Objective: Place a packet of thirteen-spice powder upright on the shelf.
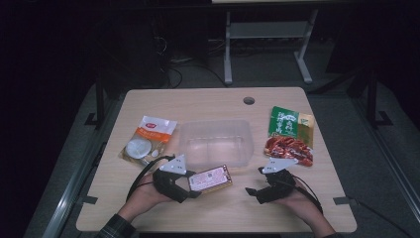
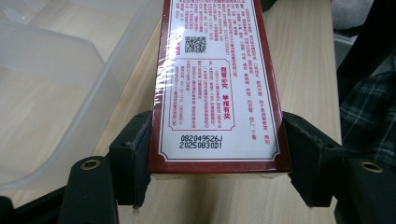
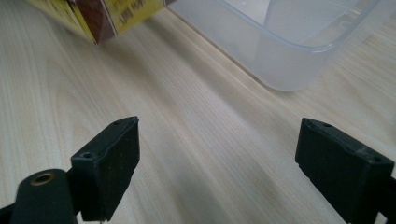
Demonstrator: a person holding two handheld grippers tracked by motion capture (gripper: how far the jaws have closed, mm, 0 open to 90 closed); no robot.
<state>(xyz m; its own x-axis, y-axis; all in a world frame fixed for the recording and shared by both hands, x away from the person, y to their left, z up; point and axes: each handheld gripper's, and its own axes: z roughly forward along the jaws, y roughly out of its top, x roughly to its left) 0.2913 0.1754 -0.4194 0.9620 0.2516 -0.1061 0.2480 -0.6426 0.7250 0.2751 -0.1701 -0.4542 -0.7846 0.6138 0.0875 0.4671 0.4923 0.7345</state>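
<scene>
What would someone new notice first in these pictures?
Probably the red-and-white printed box, clamped between the left gripper jaws just in front of the clear plastic tub at the table's middle. Next, the right gripper, open over bare wood.

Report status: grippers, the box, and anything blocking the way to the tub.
Left gripper shut on red-edged box. Right gripper open, empty, above bare table. Clear tub beside box, nothing between.
</scene>
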